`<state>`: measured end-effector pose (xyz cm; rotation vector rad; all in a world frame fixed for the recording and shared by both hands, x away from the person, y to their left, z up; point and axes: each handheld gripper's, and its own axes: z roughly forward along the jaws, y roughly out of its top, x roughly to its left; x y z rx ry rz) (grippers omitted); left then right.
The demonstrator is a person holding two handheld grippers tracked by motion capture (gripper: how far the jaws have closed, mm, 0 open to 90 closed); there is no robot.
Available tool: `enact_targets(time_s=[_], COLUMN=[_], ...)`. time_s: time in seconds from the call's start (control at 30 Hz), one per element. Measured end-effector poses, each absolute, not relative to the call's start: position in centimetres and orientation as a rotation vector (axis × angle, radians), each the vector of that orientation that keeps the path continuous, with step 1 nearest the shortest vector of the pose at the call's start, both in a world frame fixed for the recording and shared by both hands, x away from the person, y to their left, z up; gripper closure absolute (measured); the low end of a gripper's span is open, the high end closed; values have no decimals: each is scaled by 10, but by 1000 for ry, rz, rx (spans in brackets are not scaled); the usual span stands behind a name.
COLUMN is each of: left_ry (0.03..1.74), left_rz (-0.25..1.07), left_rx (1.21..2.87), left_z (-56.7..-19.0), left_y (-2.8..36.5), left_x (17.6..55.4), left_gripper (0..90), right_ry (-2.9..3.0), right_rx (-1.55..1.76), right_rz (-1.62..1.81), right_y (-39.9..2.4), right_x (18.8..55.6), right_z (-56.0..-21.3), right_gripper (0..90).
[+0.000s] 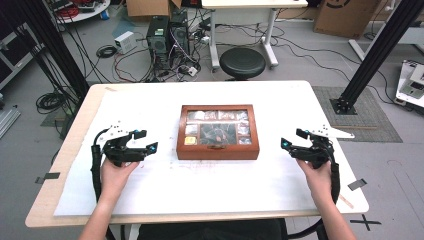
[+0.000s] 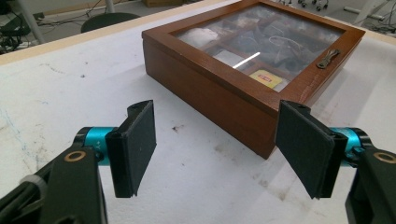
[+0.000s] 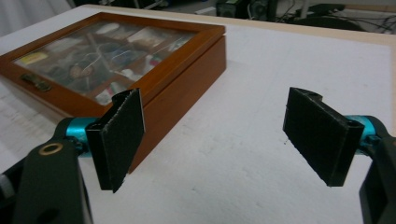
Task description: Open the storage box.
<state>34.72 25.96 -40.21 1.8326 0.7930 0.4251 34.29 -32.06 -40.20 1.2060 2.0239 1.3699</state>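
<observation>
Wooden box [image 1: 218, 132] with a glazed lid sits mid-tabletop, latch toward the near edge; compartments of small items show through the glass. It looks rigid and fairly heavy, the pane fragile, so its side walls seem the safest hold. Left gripper [image 1: 146, 141] and right gripper [image 1: 292, 138] flank it, well apart, jaws spread and empty.

Table [image 1: 75, 125], pale wood edge, white sheet [image 1: 210, 185] covering the top; glass-lidded wooden box [image 1: 218, 150] lying closed at centre.
</observation>
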Motion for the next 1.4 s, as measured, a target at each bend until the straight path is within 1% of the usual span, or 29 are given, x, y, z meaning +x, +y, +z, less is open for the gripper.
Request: enact_targets(time_s=[0.63, 0.73, 1.1, 1.2, 1.3, 1.4], left_ry=[811, 813, 816, 821, 823, 821], left_rz=[424, 427, 421, 421, 417, 418], left_rx=[1833, 1833, 1838, 1841, 1842, 1844], left_z=[-404, -404, -405, -405, -405, -405], left_y=[262, 262, 262, 262, 262, 262], left_x=[348, 348, 348, 348, 348, 348], left_gripper=[293, 293, 293, 293, 293, 293], right_ry=[2262, 2295, 2347, 2373, 2400, 2434], right_rx=[1065, 1043, 1027, 1020, 1005, 977], right_rz=[1350, 1340, 1324, 1303, 1273, 1237], right_y=[-278, -274, -267, -264, -260, -255], right_x=[351, 353, 356, 357, 358, 358], right_z=[-414, -416, -420, -421, -422, -422], right_gripper=[215, 251, 266, 303, 306, 348])
